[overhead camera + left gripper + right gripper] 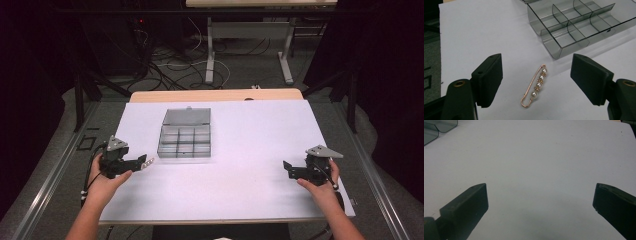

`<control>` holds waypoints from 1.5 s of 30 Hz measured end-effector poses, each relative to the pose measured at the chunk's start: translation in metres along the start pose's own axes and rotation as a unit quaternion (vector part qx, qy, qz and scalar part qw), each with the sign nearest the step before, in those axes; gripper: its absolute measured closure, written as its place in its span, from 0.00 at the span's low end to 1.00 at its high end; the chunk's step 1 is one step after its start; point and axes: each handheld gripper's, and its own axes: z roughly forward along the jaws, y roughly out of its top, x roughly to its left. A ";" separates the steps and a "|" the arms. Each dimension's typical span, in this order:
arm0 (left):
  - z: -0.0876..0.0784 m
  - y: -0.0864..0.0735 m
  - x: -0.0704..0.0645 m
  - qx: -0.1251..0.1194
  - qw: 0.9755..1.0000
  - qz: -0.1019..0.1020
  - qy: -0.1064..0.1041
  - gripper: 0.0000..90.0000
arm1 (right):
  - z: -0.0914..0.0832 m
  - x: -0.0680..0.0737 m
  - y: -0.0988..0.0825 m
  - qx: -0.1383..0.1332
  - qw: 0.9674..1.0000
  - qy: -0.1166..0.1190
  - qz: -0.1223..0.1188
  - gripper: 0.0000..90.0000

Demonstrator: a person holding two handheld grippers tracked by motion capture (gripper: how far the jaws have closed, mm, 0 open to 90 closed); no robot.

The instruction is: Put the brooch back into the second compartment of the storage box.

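Observation:
A rose-gold safety pin [536,85] strung with several small pearls lies flat on the white mat. My left gripper [536,67] hovers over it, open, one jaw to each side of the pin and neither touching it. In the high view the left gripper [144,163] is at the mat's left, just in front of the left corner of a clear grey compartment box [185,136]. The box [574,25] is open, its lid laid back and its compartments bare. My right gripper [287,168] rests at the right side of the mat, open [540,195], with nothing between its jaws.
The white mat [250,140] covers the wooden table, which ends at a near edge [220,220] by the person's forearms. A corner of the box [436,127] shows at the top left of the right gripper view. Cables and table legs lie on the floor beyond.

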 end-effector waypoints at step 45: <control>0.017 0.020 0.009 0.111 0.992 0.058 -0.020 0.45 | 0.002 0.000 -0.001 0.007 1.000 0.005 0.001 0.01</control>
